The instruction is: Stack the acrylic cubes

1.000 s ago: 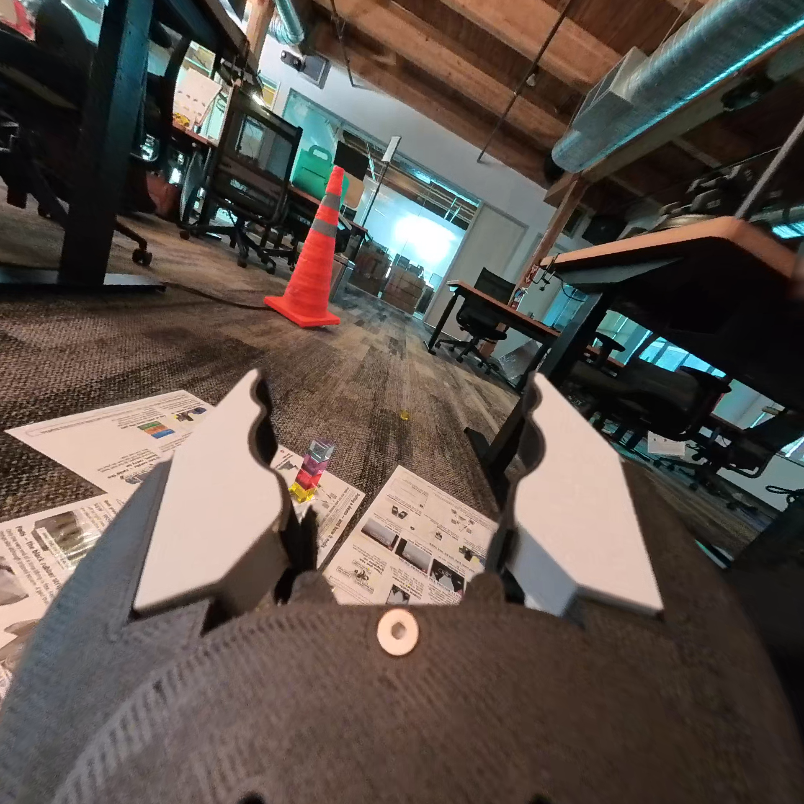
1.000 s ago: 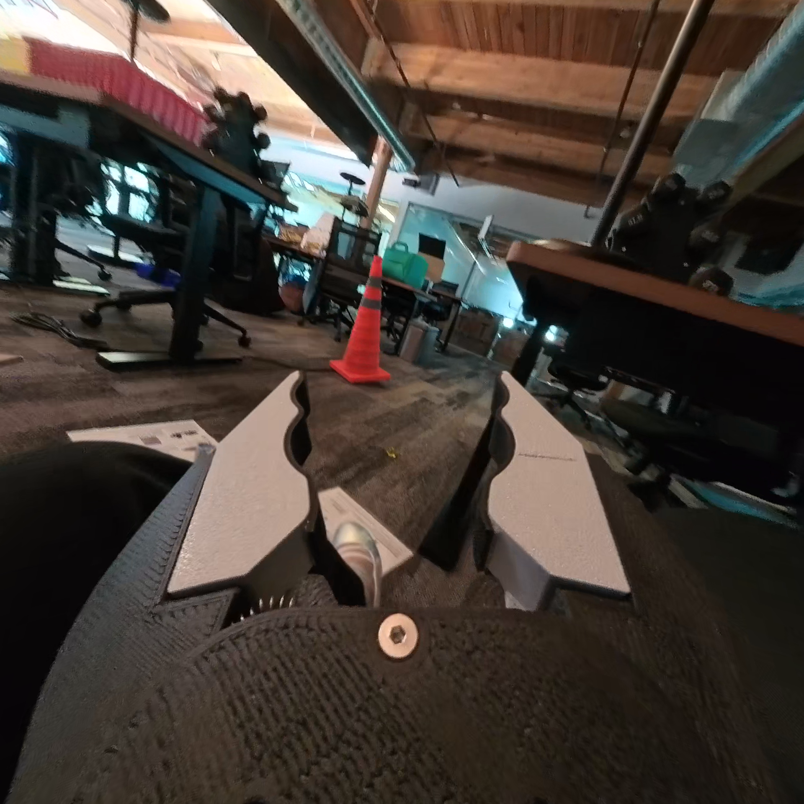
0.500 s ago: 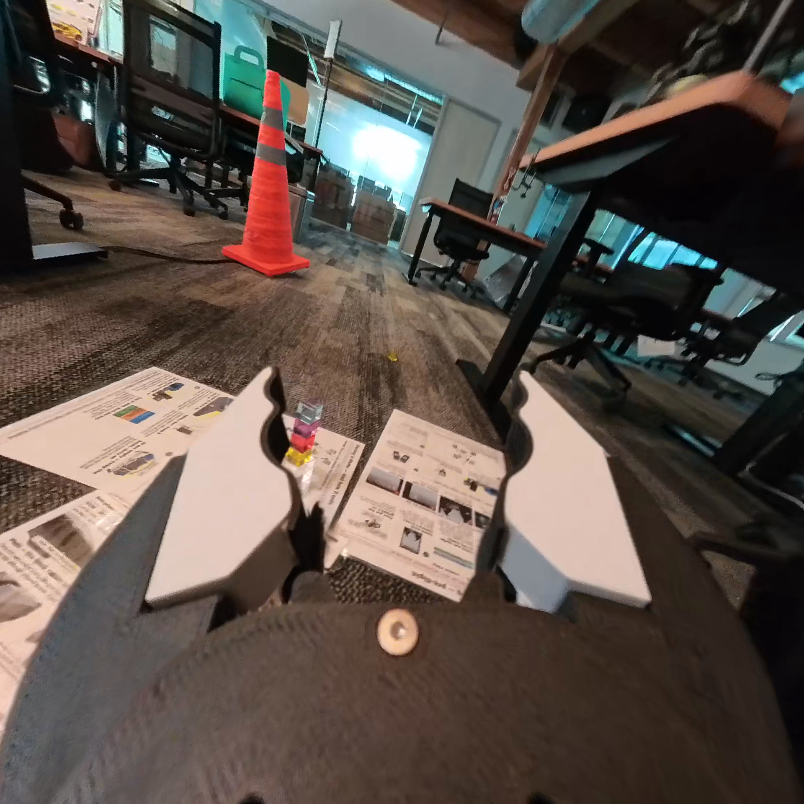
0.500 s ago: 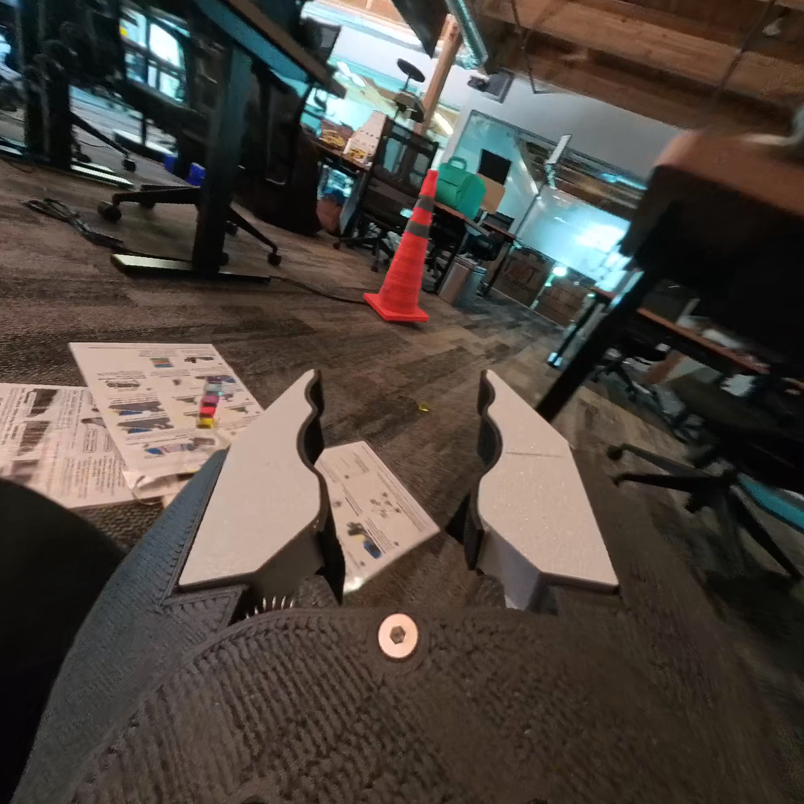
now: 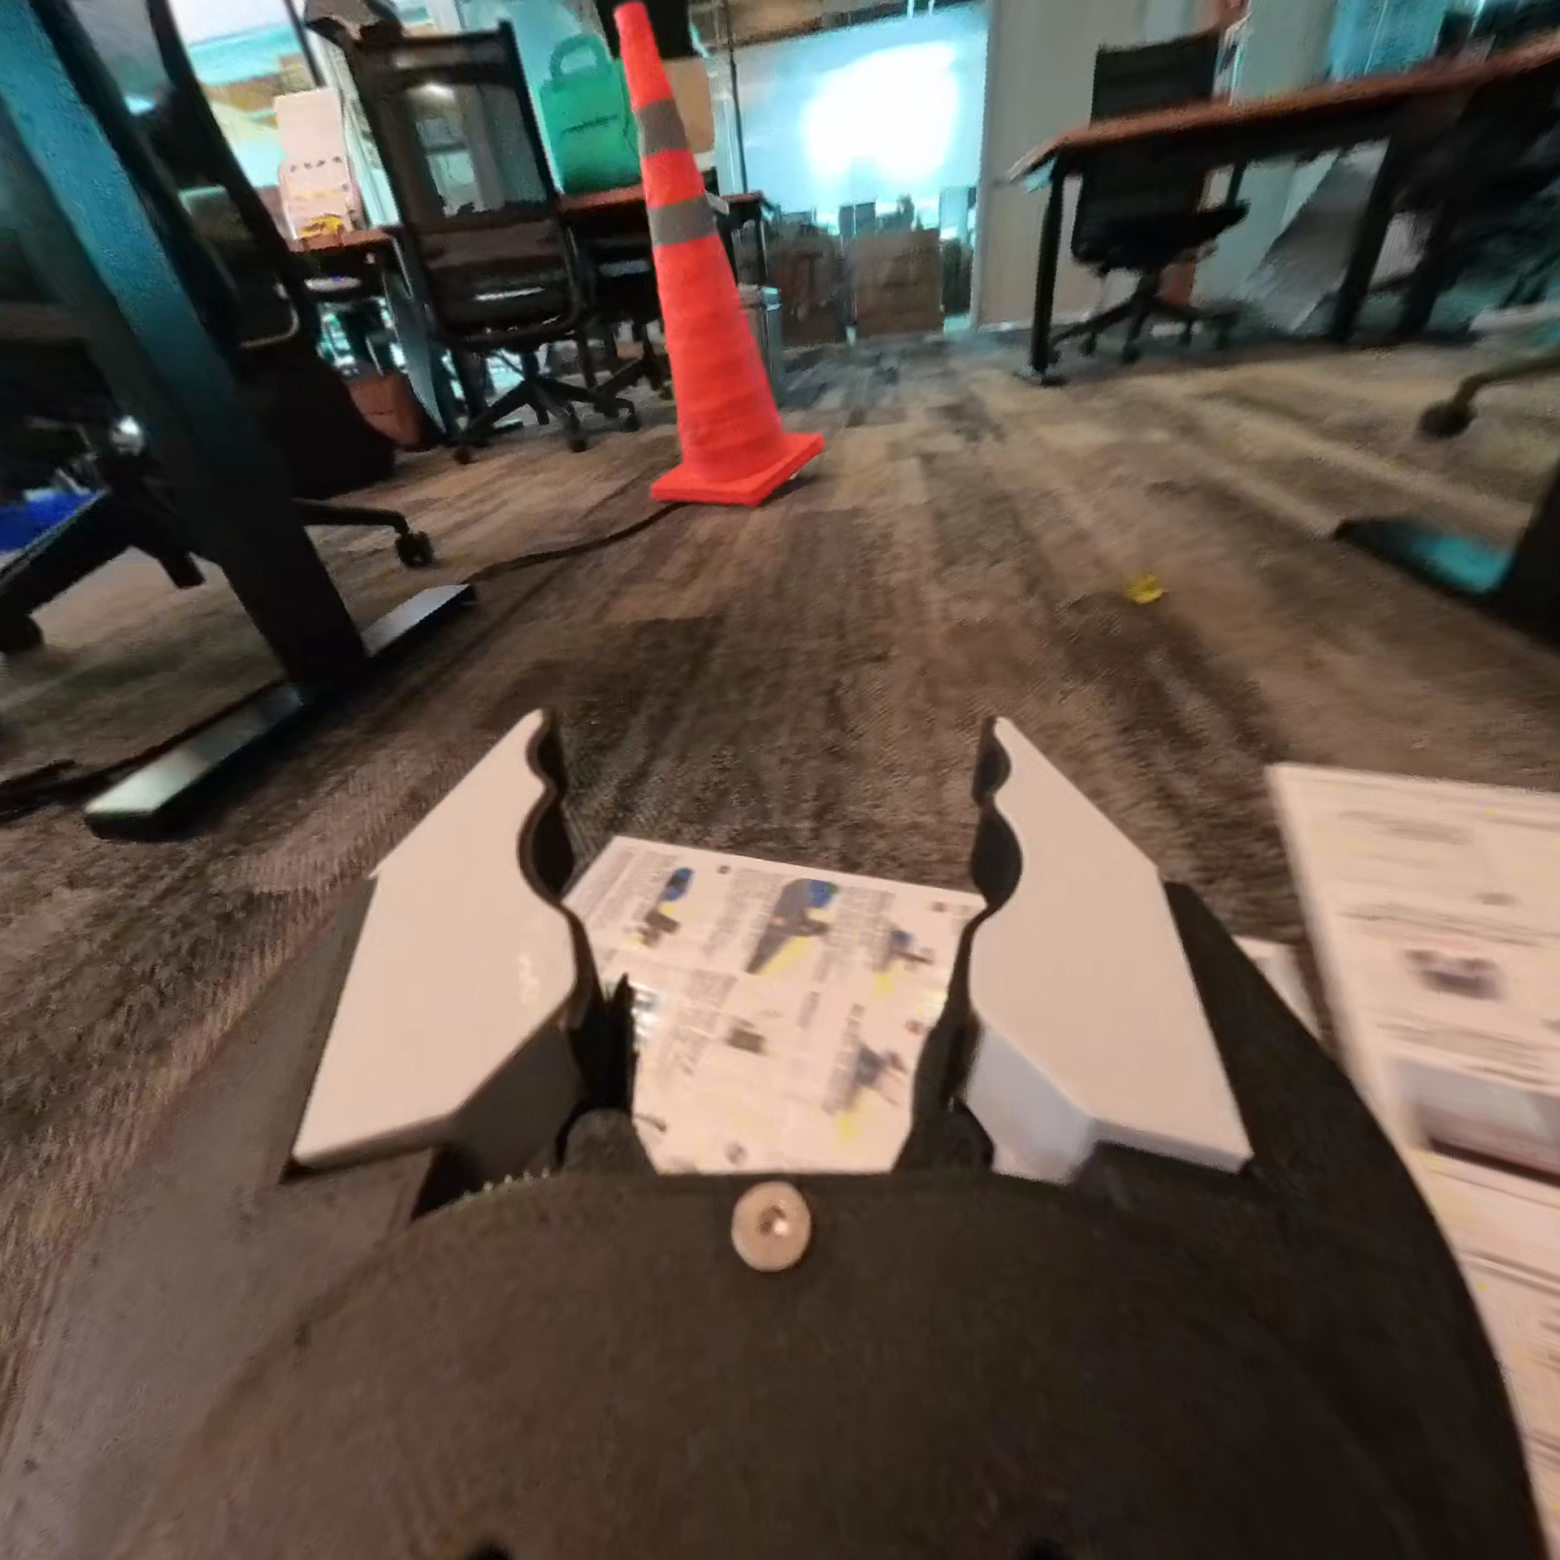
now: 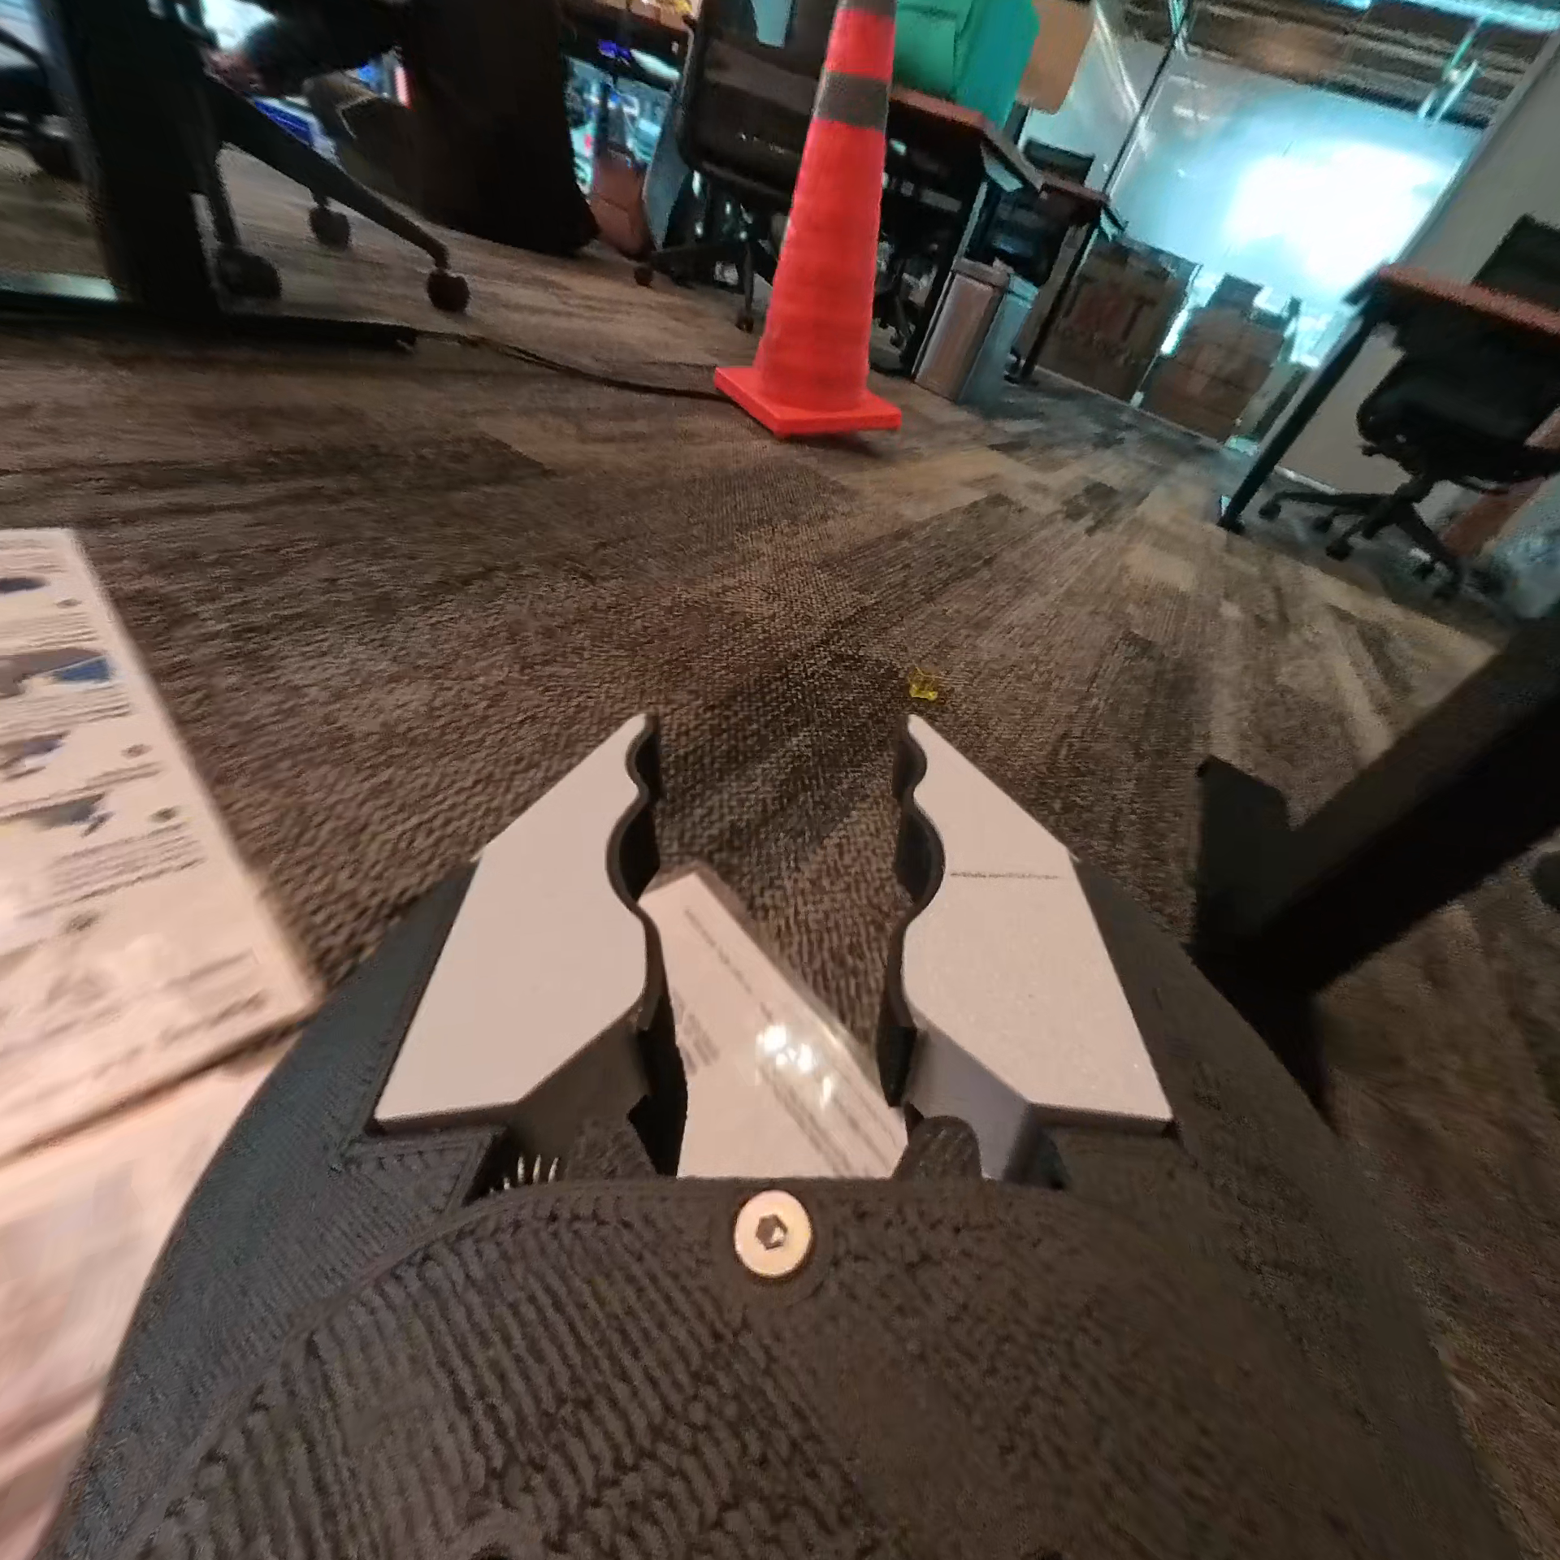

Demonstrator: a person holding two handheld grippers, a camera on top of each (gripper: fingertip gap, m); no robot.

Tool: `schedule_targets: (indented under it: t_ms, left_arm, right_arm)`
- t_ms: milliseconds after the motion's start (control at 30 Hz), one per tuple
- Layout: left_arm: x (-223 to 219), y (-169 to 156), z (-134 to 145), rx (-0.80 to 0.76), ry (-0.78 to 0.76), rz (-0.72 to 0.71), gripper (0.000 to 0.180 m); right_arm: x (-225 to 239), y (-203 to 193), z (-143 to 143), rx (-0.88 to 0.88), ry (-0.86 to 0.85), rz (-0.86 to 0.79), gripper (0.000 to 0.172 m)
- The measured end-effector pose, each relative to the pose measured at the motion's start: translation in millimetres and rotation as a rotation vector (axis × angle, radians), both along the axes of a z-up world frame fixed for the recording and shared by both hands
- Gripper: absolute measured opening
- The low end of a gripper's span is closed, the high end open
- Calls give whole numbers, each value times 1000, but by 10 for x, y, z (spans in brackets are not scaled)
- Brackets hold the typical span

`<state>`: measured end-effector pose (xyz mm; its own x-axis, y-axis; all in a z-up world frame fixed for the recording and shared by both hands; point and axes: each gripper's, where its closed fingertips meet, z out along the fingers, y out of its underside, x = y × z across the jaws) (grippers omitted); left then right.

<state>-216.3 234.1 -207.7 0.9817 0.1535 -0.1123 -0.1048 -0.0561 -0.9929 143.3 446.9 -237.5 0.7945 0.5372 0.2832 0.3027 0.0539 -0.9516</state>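
My left gripper (image 5: 768, 730) is open and empty, low over the carpet, with a printed paper sheet (image 5: 760, 996) lying on the floor under and between its fingers. My right gripper (image 6: 781, 730) is open with a narrower gap and empty, above carpet, with the corner of another printed sheet (image 6: 760, 1038) beneath it. A small yellow piece (image 6: 922, 685) lies on the carpet just beyond the right fingertip; it also shows in the left wrist view (image 5: 1144, 588). The small stack of coloured blocks seen earlier is out of view.
An orange traffic cone (image 5: 709, 321) stands ahead, also in the right wrist view (image 6: 823, 253). A black desk leg with flat foot (image 5: 219, 523) is on the left, with a cable (image 5: 549, 553) beside it. More printed sheets (image 5: 1435, 971) (image 6: 110, 802) lie on the carpet. Office chairs and desks stand behind.
Both grippers tilted down and swung across the floor; the stack of coloured blocks left both views. Both jaws narrowed on nothing, the right more than the left.
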Motion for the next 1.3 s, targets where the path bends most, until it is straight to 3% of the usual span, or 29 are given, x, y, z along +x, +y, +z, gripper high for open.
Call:
schedule_targets:
  t_ms: [167, 233, 300, 400, 567, 700, 800, 867, 1000, 1133, 1233, 1300]
  left_arm:
    - [-366, 1316, -1058, -114, 80, -48, 98]
    - [-391, 1649, -1391, -127, 26, -76, 87]
    - [-412, 1823, -1543, -72, -106, -117, 82]
    - [-464, 1969, -1483, 12, -182, -148, 86]
    - [-461, 1999, -1521, -13, -201, -164, 91]
    - [-462, 2049, -1587, -59, -250, -191, 97]
    - [-541, 2043, -1560, -21, -390, -227, 102]
    - [-547, 2052, -1569, -24, -418, -239, 107]
    - [-530, 2068, -1595, -44, -412, -242, 108]
    - [-522, 2098, -1645, -79, -435, -252, 108]
    - [-533, 2087, -1621, -59, -453, -262, 107]
    - [-538, 2078, -1601, -43, -464, -269, 105]
  right_arm:
    - [-247, 894, -511, -112, 36, -14, 55]
    - [-289, 1040, -680, -133, 46, -5, 56]
    - [-338, 1224, -821, -136, 18, 5, 56]
    - [-408, 1753, -1006, -154, -38, -17, 55]
    - [-499, 2935, -1393, -262, -91, -108, 53]
    - [-631, 3762, -1714, -346, -109, -98, 75]
    - [-705, 4200, -1856, -403, -137, -82, 80]
    - [-751, 4417, -1873, -414, -143, -75, 74]
    - [-738, 4606, -2036, -491, -216, -109, 51]
    - [-787, 4448, -2024, -535, -207, -110, 29]
    - [-961, 4026, -1692, -423, -183, -50, 25]
    - [-1075, 3510, -1387, -349, -150, 11, 25]
